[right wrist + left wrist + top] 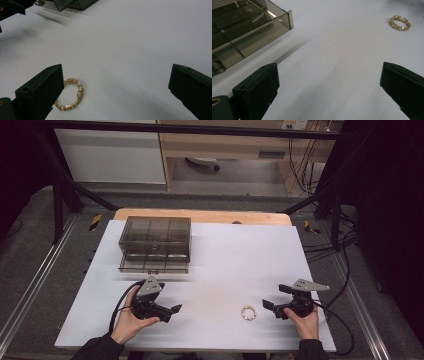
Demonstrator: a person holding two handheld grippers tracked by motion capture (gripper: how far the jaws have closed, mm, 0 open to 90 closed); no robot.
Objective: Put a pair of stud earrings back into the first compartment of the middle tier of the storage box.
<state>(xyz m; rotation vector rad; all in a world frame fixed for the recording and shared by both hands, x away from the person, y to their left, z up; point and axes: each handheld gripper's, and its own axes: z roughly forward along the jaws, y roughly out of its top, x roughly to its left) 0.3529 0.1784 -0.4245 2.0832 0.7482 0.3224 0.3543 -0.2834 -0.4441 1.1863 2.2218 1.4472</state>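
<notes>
Right gripper view looks along two black jaws spread wide with nothing between them; the right gripper (115, 92) hangs low over the white table sheet (140, 40). Just beside its left jaw, partly hidden behind it, lies a small gold chain-link bracelet (72, 96), closed in a loop and flat on the sheet. I cannot tell whether that jaw touches the bracelet. Farther off, at the top edge, a corner of the smoky transparent plastic drawer box (75, 3) comes into sight.

Left gripper view shows the left gripper (329, 95) likewise with its jaws held far apart and empty above the bare sheet. The drawer box (244, 27) stands near its left jaw, its dividers visible through the tinted walls, and the gold bracelet (400, 23) lies well apart at the upper right.

High view places the left gripper (172, 312) at the near left of the table, gripped by the person's left hand (129, 319), its jaws pointing toward the middle. The right gripper (275, 297) sits at the near right in the right hand (305, 322), aimed leftward. Between the two, nearer the right one, the bracelet (248, 313) rests on the sheet. The drawer box (156, 244) stands beyond the left gripper, toward the far left of the table.
</notes>
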